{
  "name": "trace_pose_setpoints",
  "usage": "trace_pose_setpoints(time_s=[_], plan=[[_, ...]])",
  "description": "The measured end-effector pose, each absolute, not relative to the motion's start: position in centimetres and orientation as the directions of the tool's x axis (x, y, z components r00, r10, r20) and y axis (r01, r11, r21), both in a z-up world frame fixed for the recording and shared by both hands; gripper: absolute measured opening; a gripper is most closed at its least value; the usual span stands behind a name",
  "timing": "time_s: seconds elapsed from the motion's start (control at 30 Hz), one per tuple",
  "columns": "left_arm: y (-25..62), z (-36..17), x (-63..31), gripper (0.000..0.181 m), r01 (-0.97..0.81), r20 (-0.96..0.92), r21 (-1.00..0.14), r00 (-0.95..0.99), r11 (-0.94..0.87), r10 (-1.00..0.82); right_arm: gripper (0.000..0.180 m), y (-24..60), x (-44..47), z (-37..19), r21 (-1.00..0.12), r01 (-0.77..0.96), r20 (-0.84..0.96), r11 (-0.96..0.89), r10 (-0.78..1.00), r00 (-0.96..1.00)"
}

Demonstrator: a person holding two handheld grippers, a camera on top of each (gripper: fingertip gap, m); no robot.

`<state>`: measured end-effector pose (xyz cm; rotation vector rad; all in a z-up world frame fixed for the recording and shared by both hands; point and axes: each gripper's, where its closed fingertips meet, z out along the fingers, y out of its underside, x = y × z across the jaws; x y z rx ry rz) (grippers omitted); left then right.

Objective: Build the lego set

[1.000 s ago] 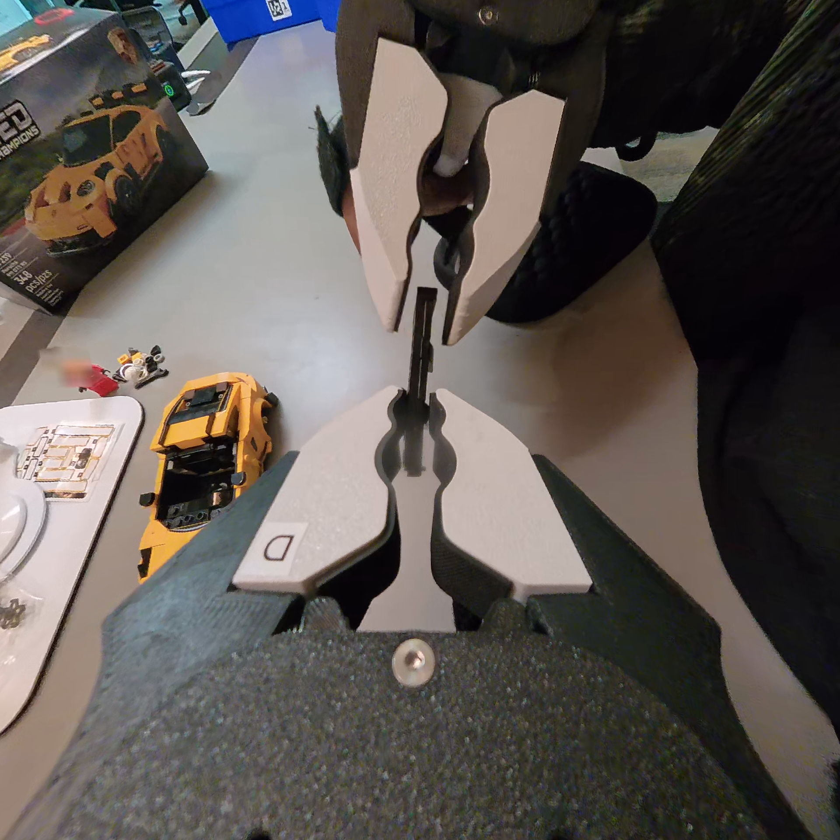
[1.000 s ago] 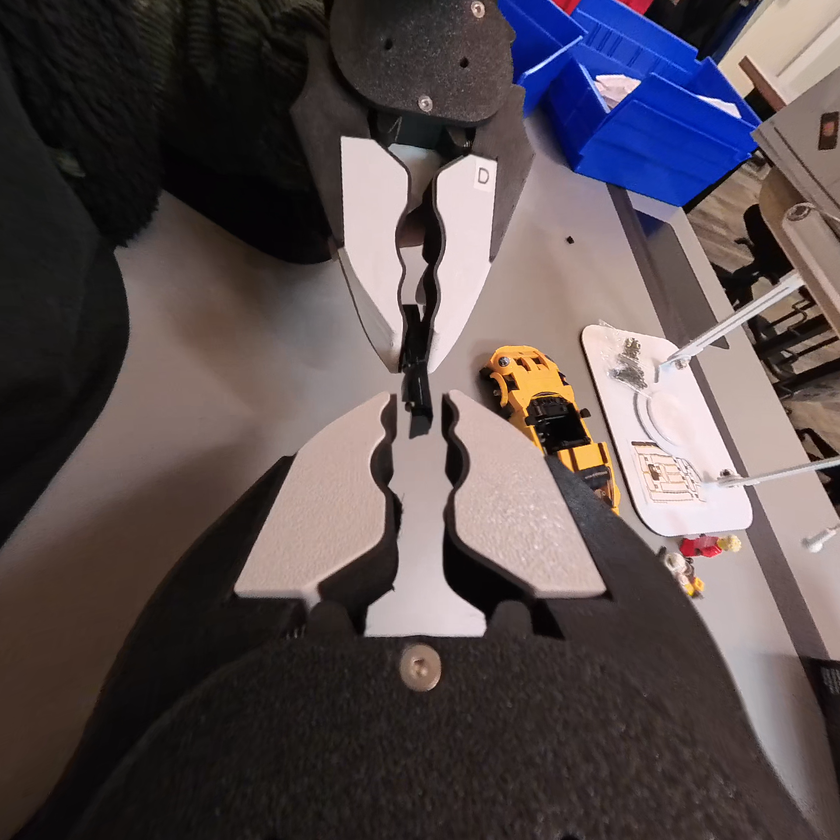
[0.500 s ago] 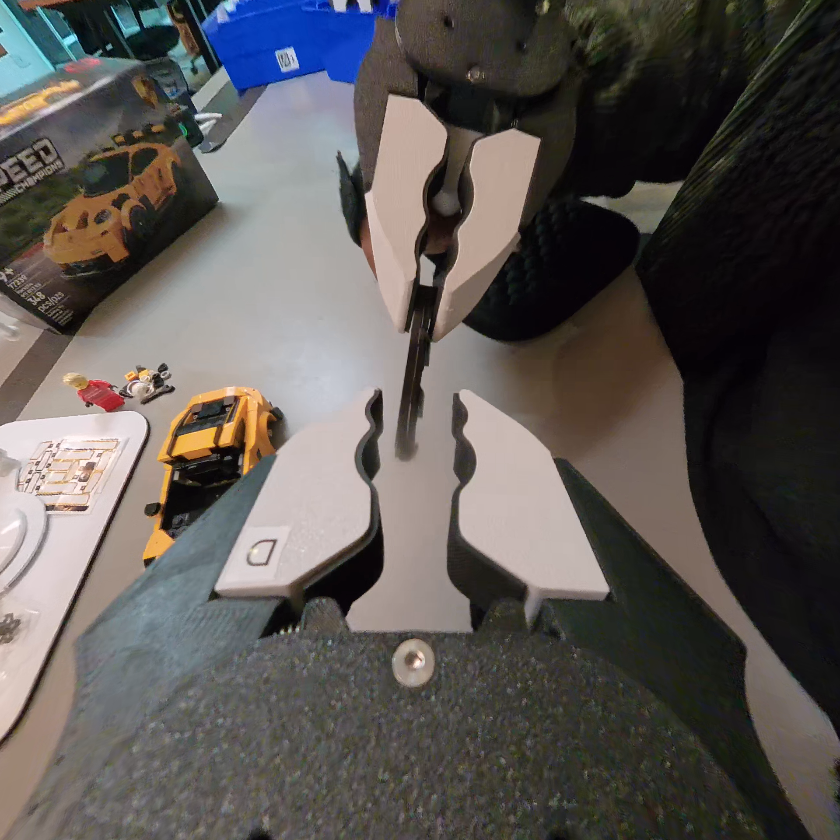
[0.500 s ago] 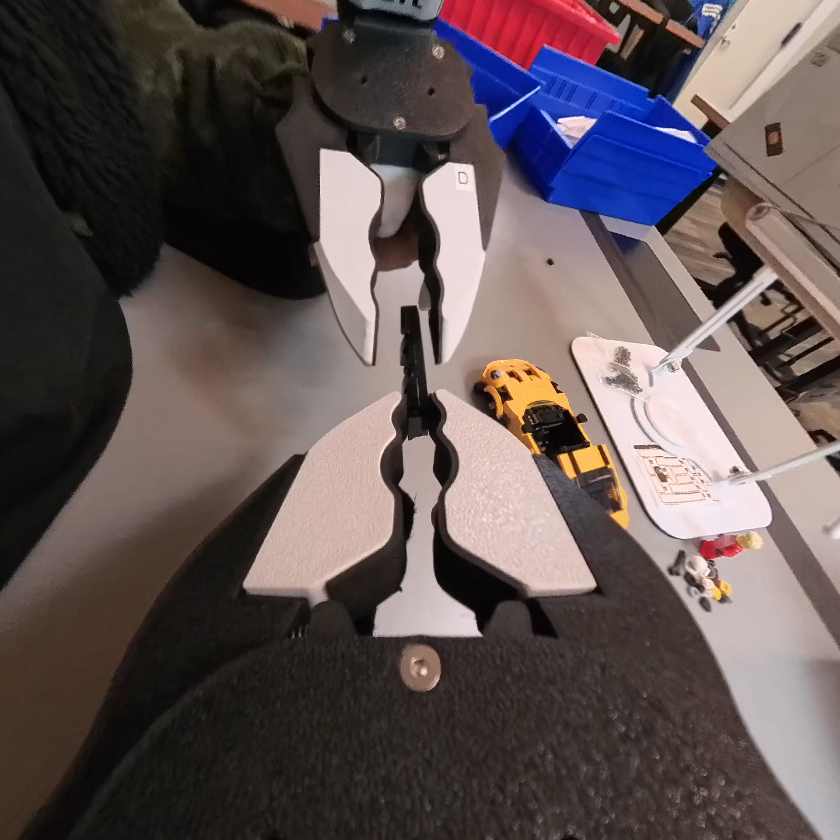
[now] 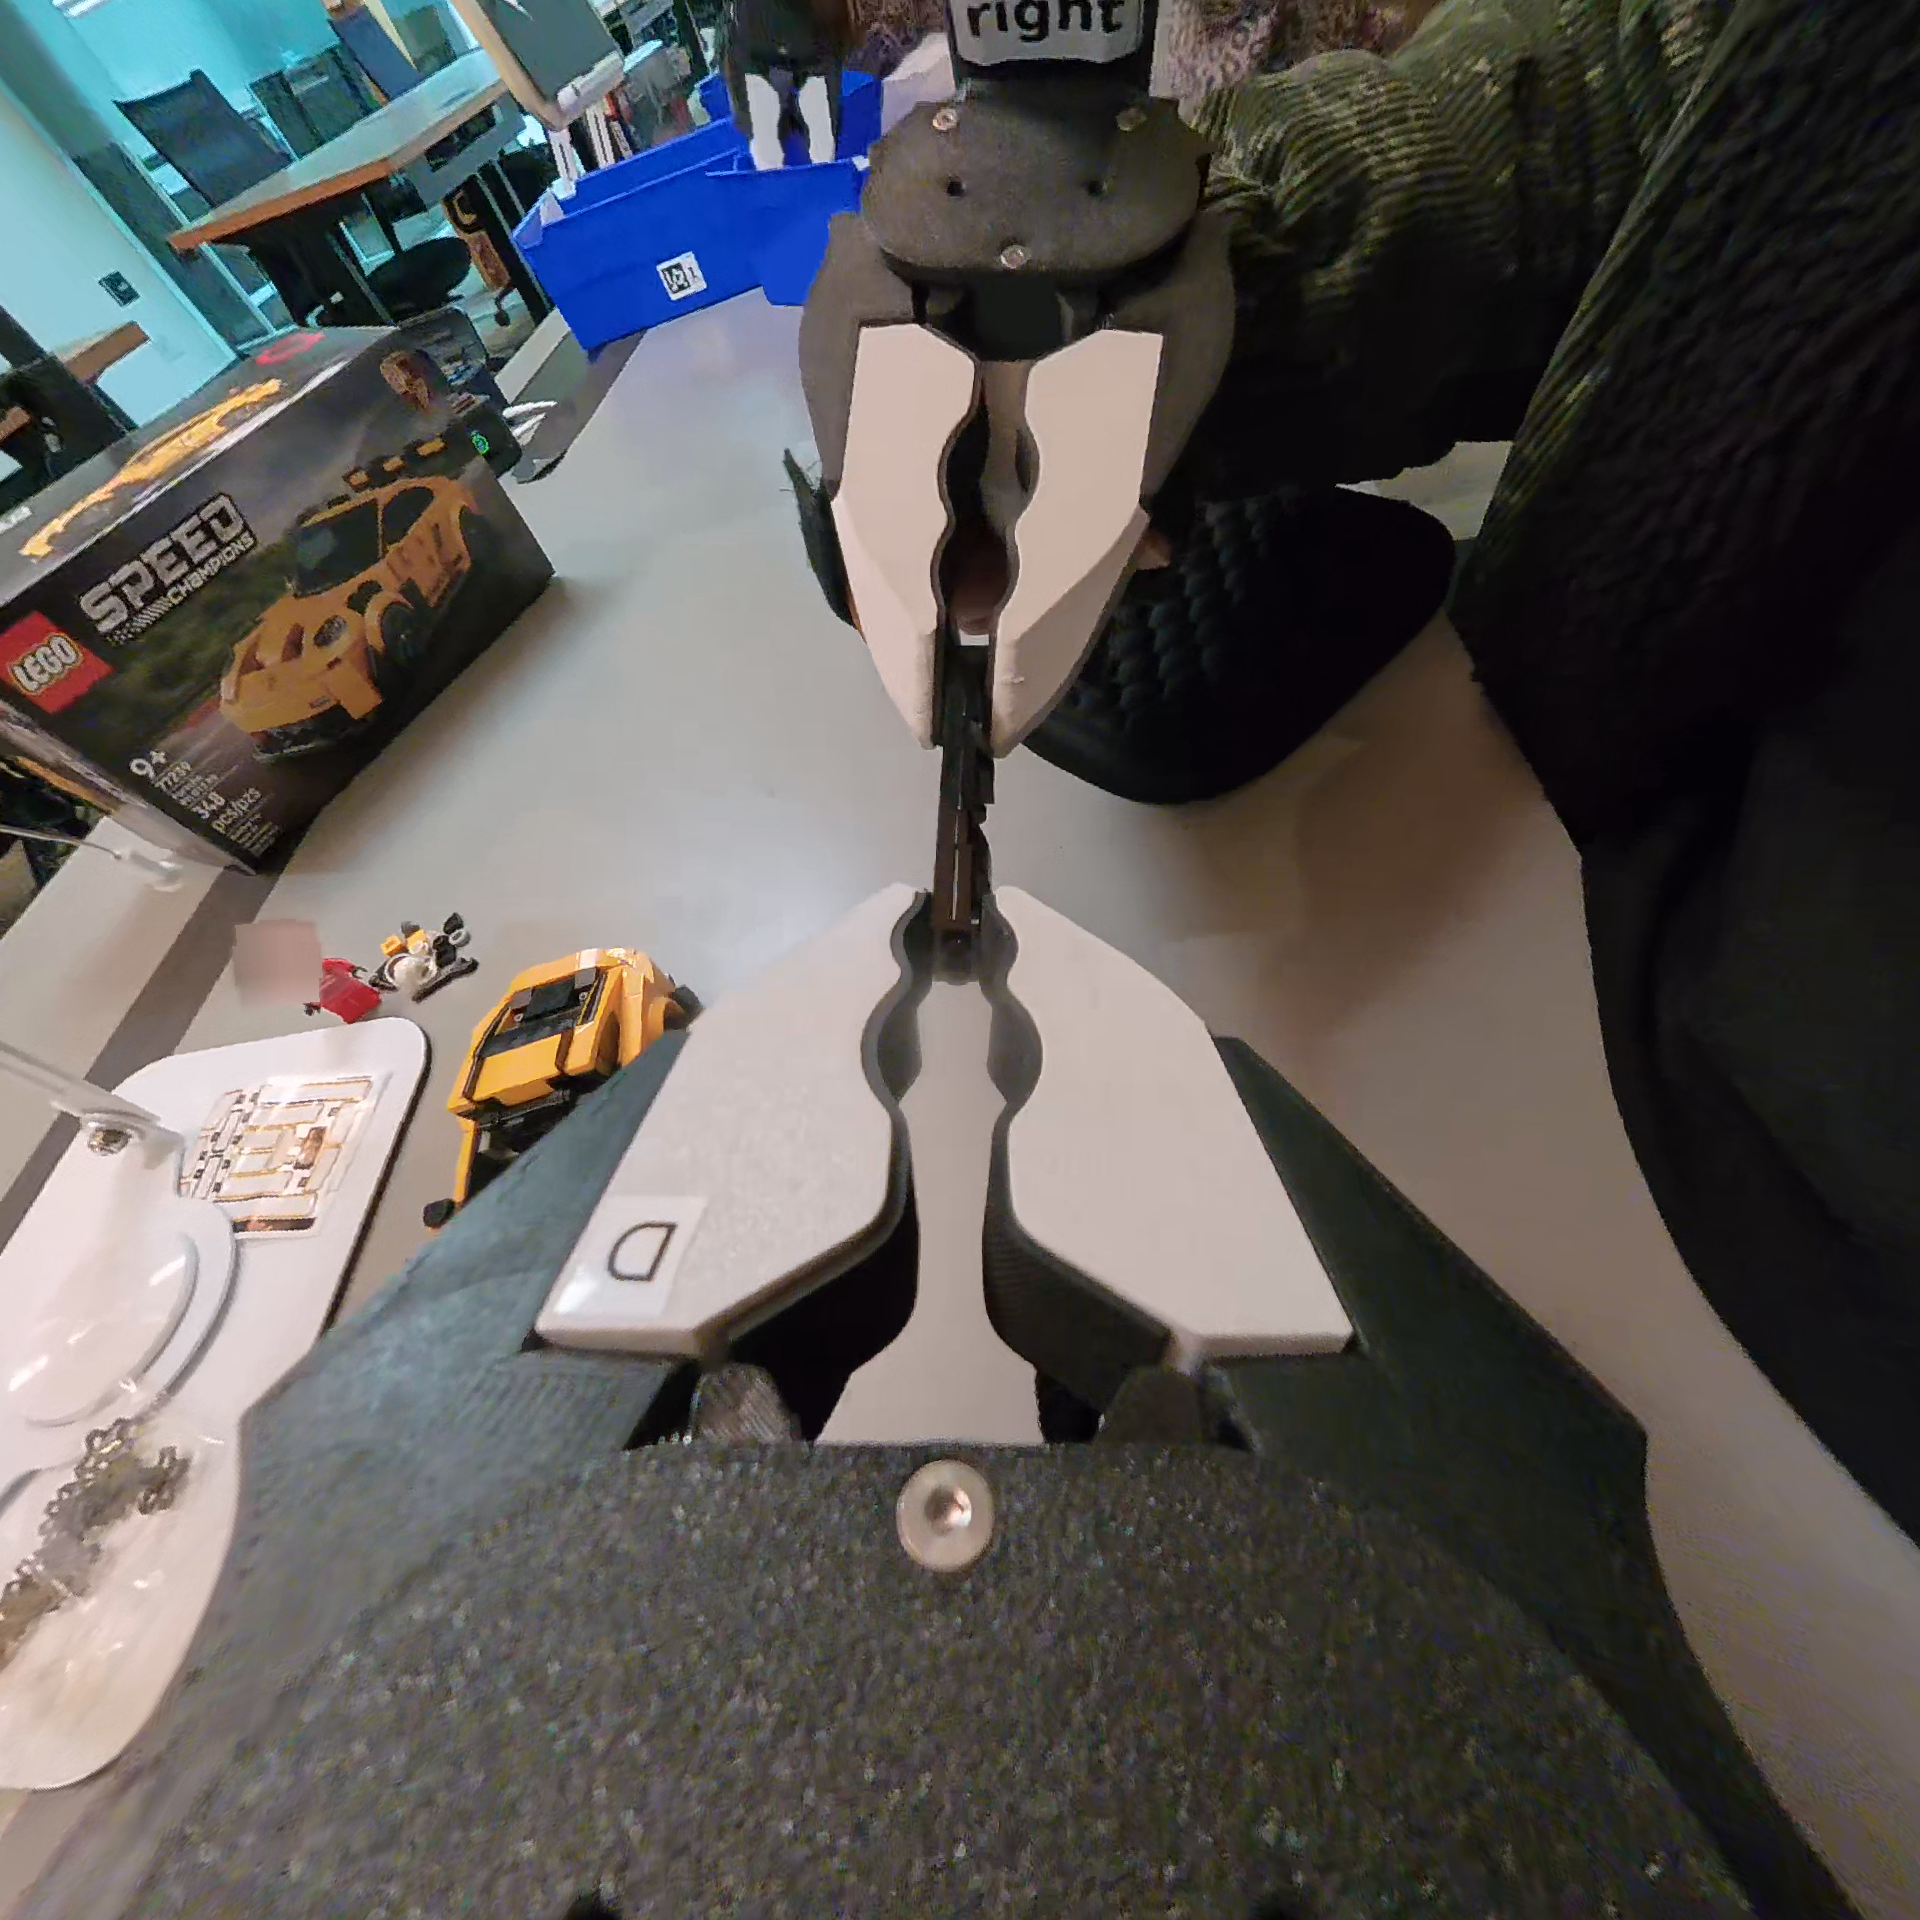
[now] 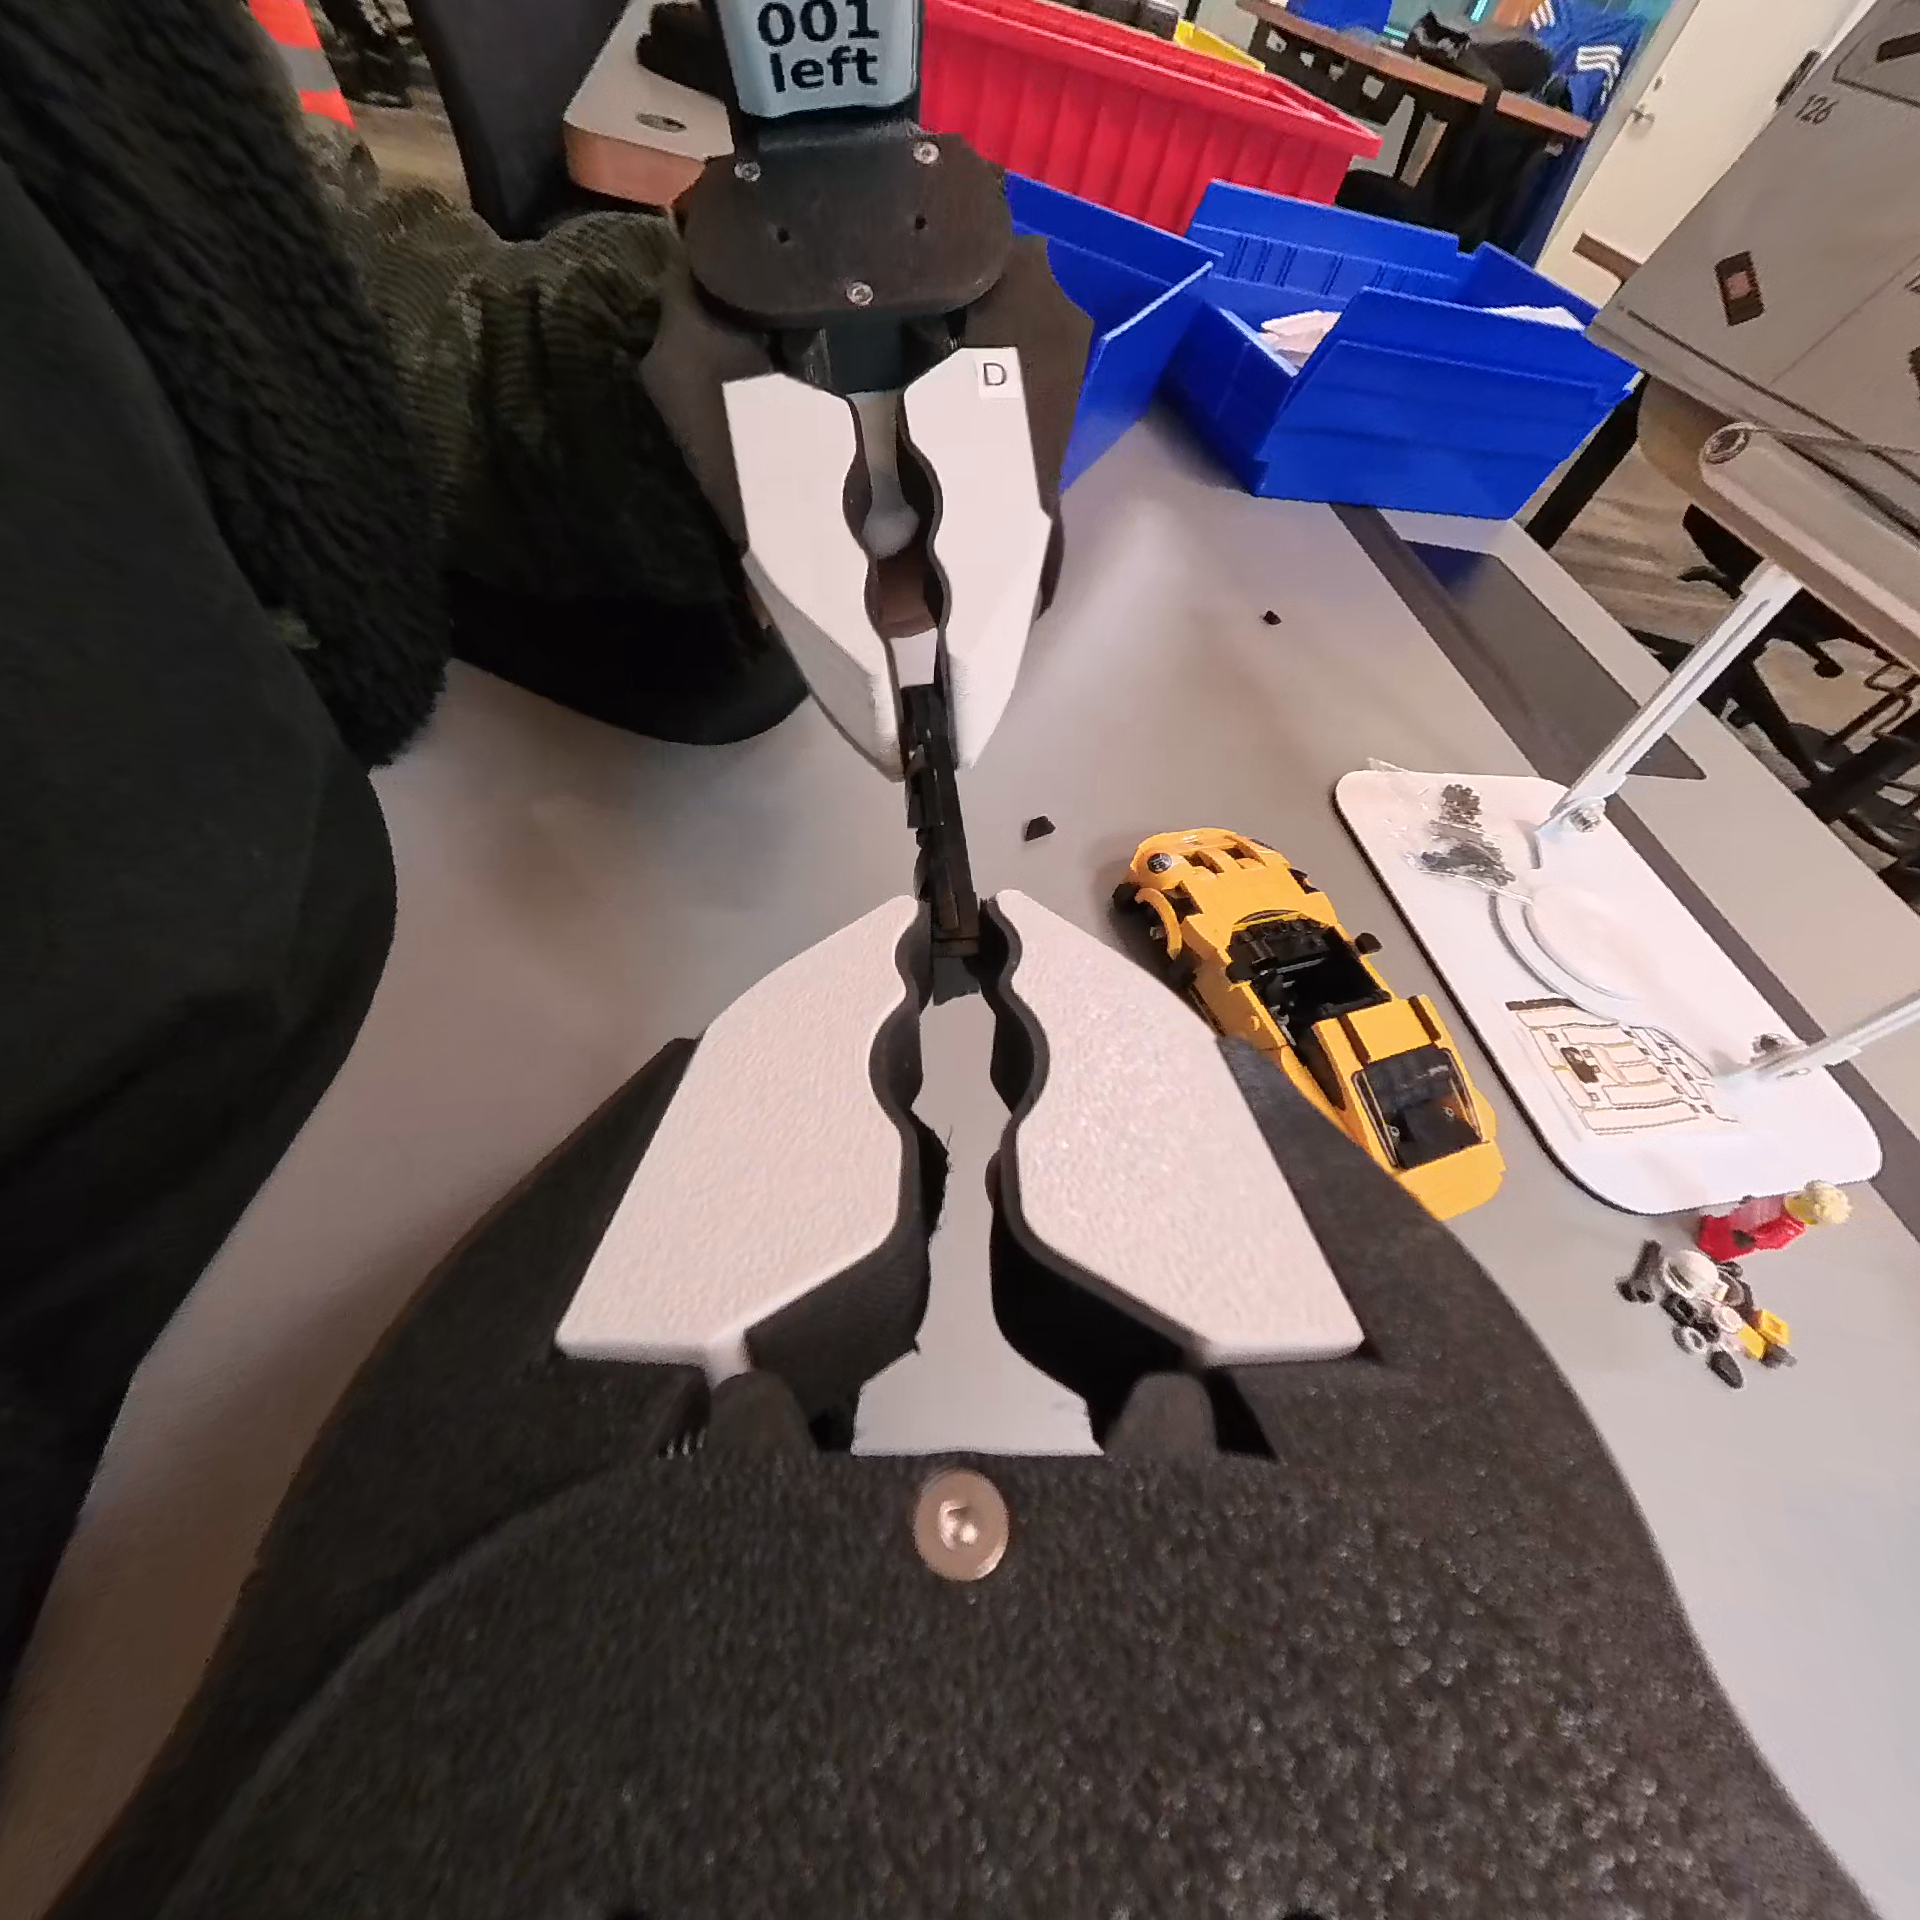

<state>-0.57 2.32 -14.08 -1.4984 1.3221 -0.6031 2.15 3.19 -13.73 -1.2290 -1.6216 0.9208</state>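
- Left gripper (image 5: 956,914): fingertips are pressed together on one end of a thin black lego piece (image 5: 961,800); a small square sticker with a printed character is carried on one finger.
- Right gripper (image 6: 951,925): tips are clamped on the opposite end of the same piece, which is held in the air above the grey table (image 5: 644,727), spanning the gap between the two tools.
- Printed tags are borne on top of both gripper bodies; wording is not transcribed.
- Yellow lego car (image 6: 1309,997): partly built, cabin open, laid on the table just beside the right gripper.
- Set box (image 5: 239,603): dark, pictured with a yellow car and printed lettering, stood toward the far table edge.
- White mat (image 6: 1621,997): sticker sheet (image 6: 1610,1070) and a bag of small dark parts (image 6: 1455,842) are laid on it.
- Minifigure in red (image 6: 1766,1221) and loose small parts (image 6: 1704,1309) are grouped near the mat.
- Blue bins (image 6: 1351,343) are lined along the far edge.
- Open tabletop is left around the held piece; dark sleeves (image 5: 1558,312) are close behind the grippers.
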Motion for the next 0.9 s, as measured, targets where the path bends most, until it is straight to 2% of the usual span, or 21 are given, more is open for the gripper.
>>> trace_pose_setpoints(time_s=[0.27, 0.37, 0.4, 0.47, 0.63, 0.7, 0.77, 0.8, 0.9], plan=[[2.0, -14.3, -0.5, 0.009, -0.437, -0.24, -0.892, 0.249, 0.112, -0.938, 0.008, 2.8, 2.2, -14.0, -0.923, 0.316, 0.189, 0.221, 0.974, -0.128], [2.6, -13.7, -0.6, 0.008, -0.378, -0.197, -0.923, 0.292, 0.077, -0.936, 0.008, 3.1, 2.1, -13.6, -0.951, 0.266, 0.135, 0.157, 0.986, -0.098], [2.9, -13.3, -0.7, 0.012, -0.334, -0.167, -0.941, 0.312, 0.056, -0.935, 0.008, 3.3, 2.1, -13.4, -0.965, 0.233, 0.103, 0.12, 0.991, -0.084], [3.3, -12.9, -1.0, 0.033, -0.243, -0.05, -0.97, 0.312, -0.029, -0.949, 0.008, 3.8, 2.1, -12.7, -0.988, 0.15, 0.029, 0.037, 0.998, -0.056], [3.8, -10.5, -1.1, 0.028, 0.09, 0.245, -0.969, 0.225, -0.231, -0.943, 0.008, 4.3, 1.4, -10.2, -0.992, -0.062, -0.112, -0.114, 0.993, -0.036], [4.0, -9.7, -1.0, 0.027, 0.161, 0.276, -0.956, 0.213, -0.245, -0.937, 0.008, 4.1, 0.6, -9.6, -0.982, -0.109, -0.151, -0.156, 0.987, -0.052], [3.7, -8.8, -0.9, 0.017, 0.217, 0.293, -0.943, 0.181, -0.252, -0.939, 0.008, 3.8, -0.4, -9.4, -0.976, -0.128, -0.17, -0.177, 0.983, -0.065], [3.6, -8.6, -0.9, 0.011, 0.23, 0.287, -0.942, 0.179, -0.244, -0.941, 0.008, 3.7, -0.8, -9.4, -0.974, -0.132, -0.176, -0.184, 0.982, -0.066], [3.6, -8.2, -1.4, 0.01, 0.222, 0.267, -0.949, 0.2, -0.222, -0.943, 0.008, 3.4, -1.6, -9.8, -0.972, -0.124, -0.193, -0.202, 0.978, -0.079]])
